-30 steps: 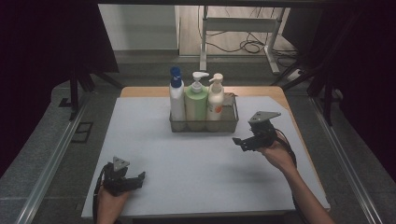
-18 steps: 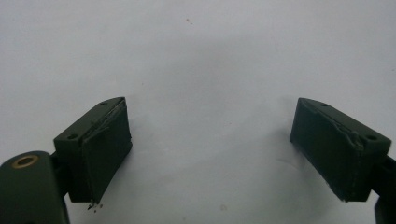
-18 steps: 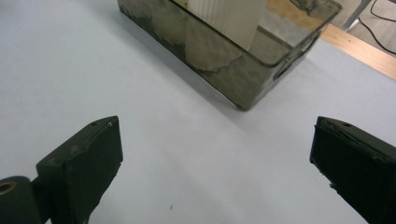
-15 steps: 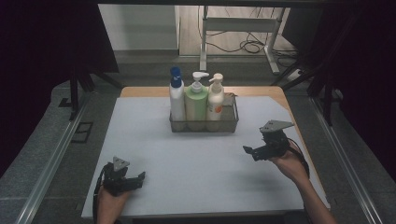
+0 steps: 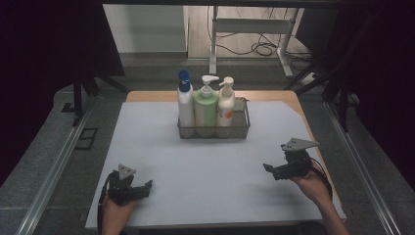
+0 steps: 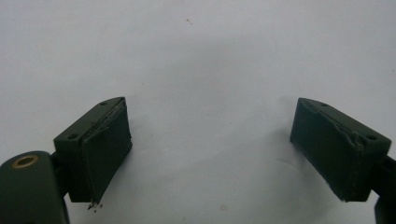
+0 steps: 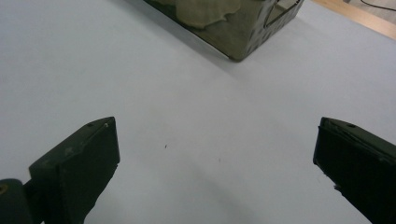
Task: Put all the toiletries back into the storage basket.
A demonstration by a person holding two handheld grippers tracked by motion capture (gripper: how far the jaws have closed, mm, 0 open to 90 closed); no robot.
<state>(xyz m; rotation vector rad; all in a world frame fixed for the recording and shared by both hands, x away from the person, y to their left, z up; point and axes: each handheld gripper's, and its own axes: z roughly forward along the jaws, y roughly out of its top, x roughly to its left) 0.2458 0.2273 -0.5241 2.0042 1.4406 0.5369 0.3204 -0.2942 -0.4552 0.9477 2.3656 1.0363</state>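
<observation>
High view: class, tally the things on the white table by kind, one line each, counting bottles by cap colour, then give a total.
Bottle with blue cap: 1
Bottles with white pump tops, green and white: 2
Wire basket that holds the bottles: 1
Grippers, left gripper and right gripper, both open and holding nothing: 2
Total: 6

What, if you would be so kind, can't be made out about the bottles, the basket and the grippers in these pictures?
- Lower parts of the three pump bottles: high view, screened by the wire basket mesh.
- Bottle labels: high view, too small to read.
- Basket contents: right gripper view, cut off by the top edge.
- Left gripper and right gripper bodies: gripper views, cut off by the bottom edge.
</observation>
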